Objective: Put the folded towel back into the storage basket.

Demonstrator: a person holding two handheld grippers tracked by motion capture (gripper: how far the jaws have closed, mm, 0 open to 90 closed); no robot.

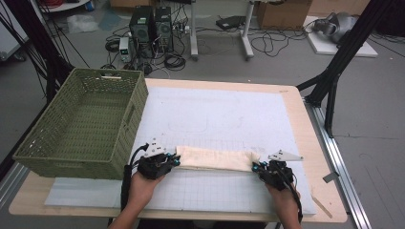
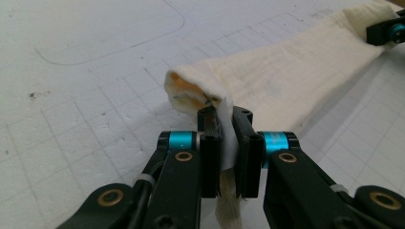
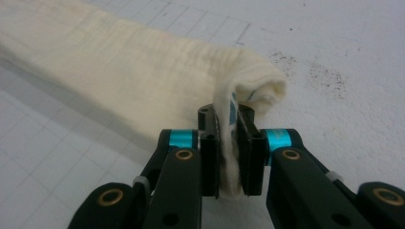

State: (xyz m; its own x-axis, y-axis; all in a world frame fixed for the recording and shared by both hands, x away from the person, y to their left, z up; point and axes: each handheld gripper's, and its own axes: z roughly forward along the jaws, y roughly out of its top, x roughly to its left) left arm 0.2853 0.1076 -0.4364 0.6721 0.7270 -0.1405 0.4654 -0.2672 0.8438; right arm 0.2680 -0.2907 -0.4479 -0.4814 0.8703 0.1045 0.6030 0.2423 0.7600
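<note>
- Gripping both ends of a cream cloth point(image 1: 217, 159): left tongs point(image 1: 175, 161) clamp its left end, right tongs point(image 1: 256, 167) clamp its right end.
- Cloth is folded into a long narrow band, lying across the near part of the surface point(image 1: 305, 119), stretched between the two tongs, roughly parallel to the near edge.
- Left gripper view: left tongs point(image 2: 228, 143) have jaws nearly together with a thin layer of cloth point(image 2: 286, 81) pinched between them; the cloth end curls into a small roll just past the jaw tips, with an orange-brown tint inside the roll.
- Same view: the other tongs point(image 2: 389, 31) show at the far end of the band.
- Right gripper view: right tongs point(image 3: 231, 143) are closed on a thicker fold of cloth point(image 3: 119, 62); the end bulges over the jaw tips, a bit of blue marking visible in the fold.
- White gridded mat point(image 1: 215, 109) covers most of the surface; cloth rests on it. Faint drawn outlines on the mat beyond the cloth.
- Green woven basket point(image 1: 119, 143) sits at the left side of the surface, just beside the left tongs, apart from the cloth.
- Person's hands come in from the near edge, one on each tool.
- Floor behind: computer towers point(image 1: 152, 26) and loose cables.
</note>
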